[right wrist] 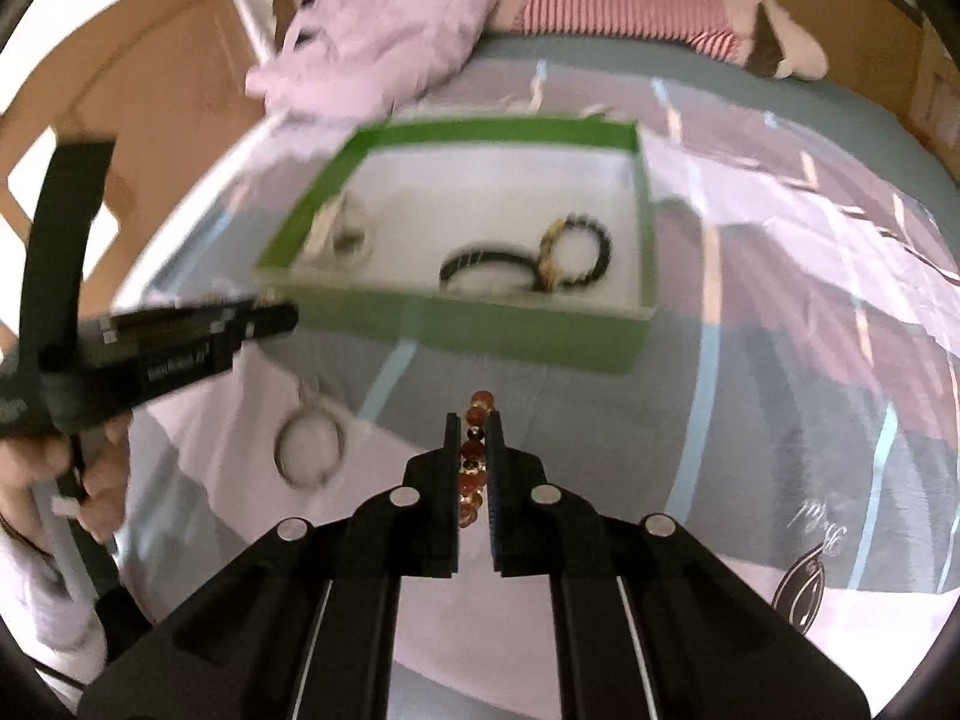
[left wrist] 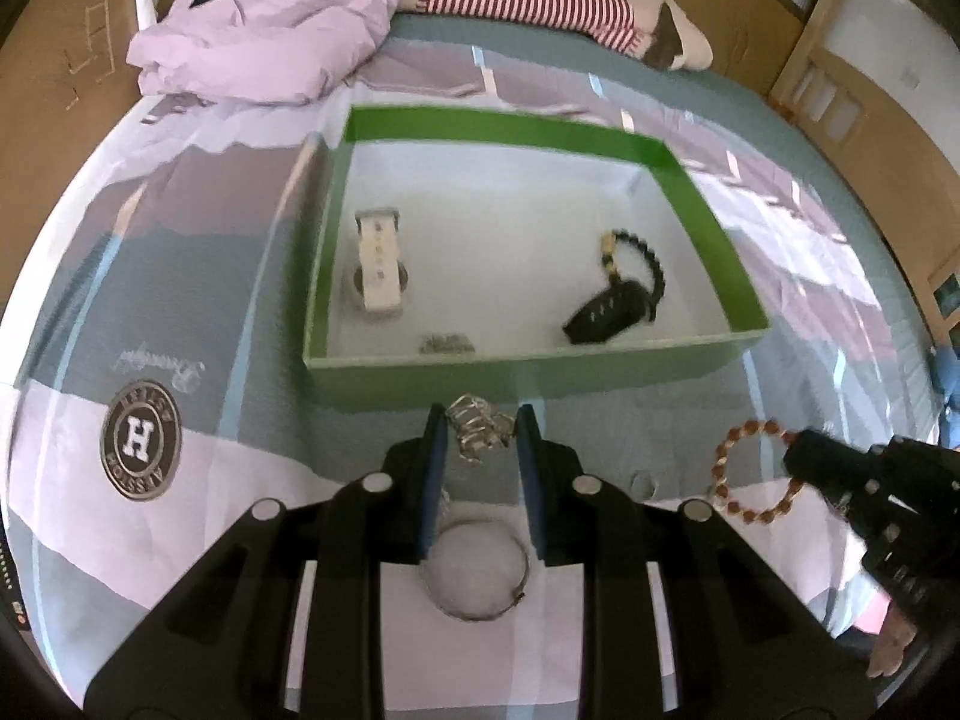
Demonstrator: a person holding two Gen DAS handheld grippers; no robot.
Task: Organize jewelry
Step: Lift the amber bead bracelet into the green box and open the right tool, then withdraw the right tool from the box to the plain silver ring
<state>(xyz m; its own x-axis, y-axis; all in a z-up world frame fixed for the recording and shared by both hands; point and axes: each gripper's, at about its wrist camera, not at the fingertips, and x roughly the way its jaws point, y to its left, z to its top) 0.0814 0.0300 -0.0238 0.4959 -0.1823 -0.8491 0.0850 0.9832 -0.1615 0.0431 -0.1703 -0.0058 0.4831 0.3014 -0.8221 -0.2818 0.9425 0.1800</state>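
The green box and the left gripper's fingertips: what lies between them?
In the left wrist view, only bare bedsheet separates the green box from the left gripper, whose fingertips flank a silver chain.

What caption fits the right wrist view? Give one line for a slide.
Right gripper shut on an amber bead bracelet, short of the green box.

Bright daylight, bent edges, some blur

Both fisheye views curve hard at the rim, with black corners. Pale shiny streaks of glare lie across the bed cover (left wrist: 780, 228) toward 2 o'clock. In the right wrist view the green box (right wrist: 528, 330) and everything toward 9 o'clock look smeared; the left wrist view is sharper.
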